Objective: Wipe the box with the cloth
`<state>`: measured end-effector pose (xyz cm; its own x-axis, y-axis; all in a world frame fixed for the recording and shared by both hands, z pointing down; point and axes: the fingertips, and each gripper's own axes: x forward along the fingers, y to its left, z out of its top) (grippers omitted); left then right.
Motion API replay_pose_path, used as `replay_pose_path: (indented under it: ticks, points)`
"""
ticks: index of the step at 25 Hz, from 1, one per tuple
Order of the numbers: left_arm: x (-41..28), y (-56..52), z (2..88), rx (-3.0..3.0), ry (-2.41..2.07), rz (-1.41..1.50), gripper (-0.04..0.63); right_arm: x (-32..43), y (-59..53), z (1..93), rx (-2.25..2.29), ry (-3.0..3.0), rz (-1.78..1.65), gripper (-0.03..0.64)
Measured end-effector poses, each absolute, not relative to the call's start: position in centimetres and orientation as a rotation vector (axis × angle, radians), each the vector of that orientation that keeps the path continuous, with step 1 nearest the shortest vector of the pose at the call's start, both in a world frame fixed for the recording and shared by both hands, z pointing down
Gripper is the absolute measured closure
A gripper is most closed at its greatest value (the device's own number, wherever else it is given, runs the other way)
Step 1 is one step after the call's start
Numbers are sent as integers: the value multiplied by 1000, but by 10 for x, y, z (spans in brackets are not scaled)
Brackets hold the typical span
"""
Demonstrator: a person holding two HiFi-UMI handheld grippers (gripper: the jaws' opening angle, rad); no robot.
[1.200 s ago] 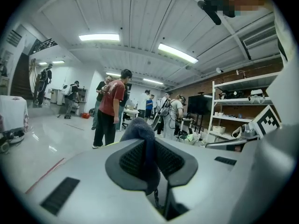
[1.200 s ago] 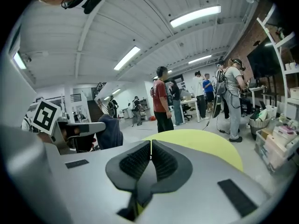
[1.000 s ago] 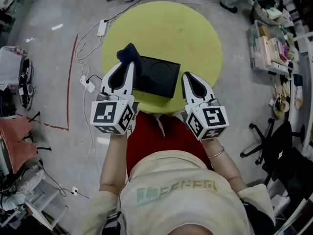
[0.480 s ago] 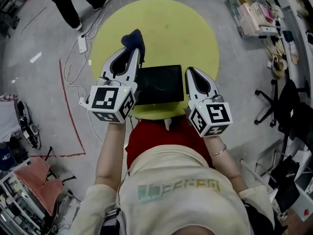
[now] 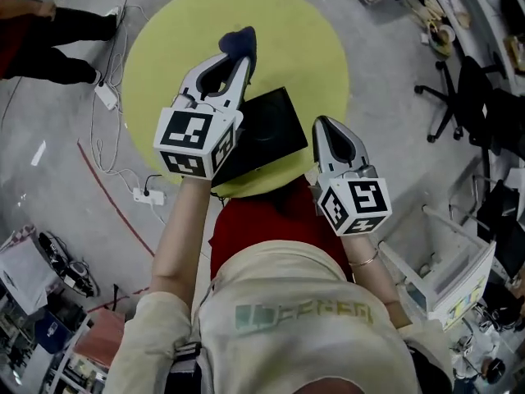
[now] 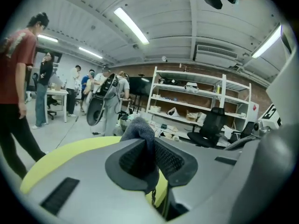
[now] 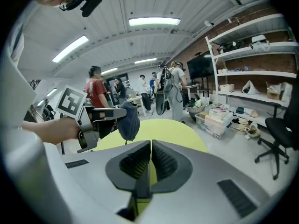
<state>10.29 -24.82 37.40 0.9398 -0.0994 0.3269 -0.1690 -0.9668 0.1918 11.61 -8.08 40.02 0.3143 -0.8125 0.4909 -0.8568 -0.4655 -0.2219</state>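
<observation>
Since a second ago the left gripper [image 5: 236, 56] has swung up and forward, carrying the cloth [image 5: 242, 39] past the box's far corner. The black box [image 5: 271, 125] lies on the yellow tabletop [image 5: 316, 39] at the person's edge. The right gripper [image 5: 326, 126] is near its right side, probably placed to steady it.

Left gripper view: the fingers [image 6: 172, 161] pinch the dark cloth [image 6: 140, 132], a bunch poking out above them.

Right gripper view: its own fingers are pressed together on nothing. Across the tabletop [image 7: 177, 129], the left gripper [image 7: 122, 112] holds the cloth [image 7: 127, 122] dangling clear of the surface. I judge the wipe has not started.
</observation>
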Motion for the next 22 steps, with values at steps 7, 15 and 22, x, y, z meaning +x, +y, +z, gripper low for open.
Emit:
replay_pose_path:
  ticks: [7,15,22]
  points:
    - [139,-203,408,2851,44,607,534,116,-40,413,2567,-1416,948,578]
    - [136,-165,439,2785,186,807,534,118,-22,426,2576,-1420,981,580]
    - [103,-167,440,2770,75,883,534,112,-30,418,2500,-1574,946,578]
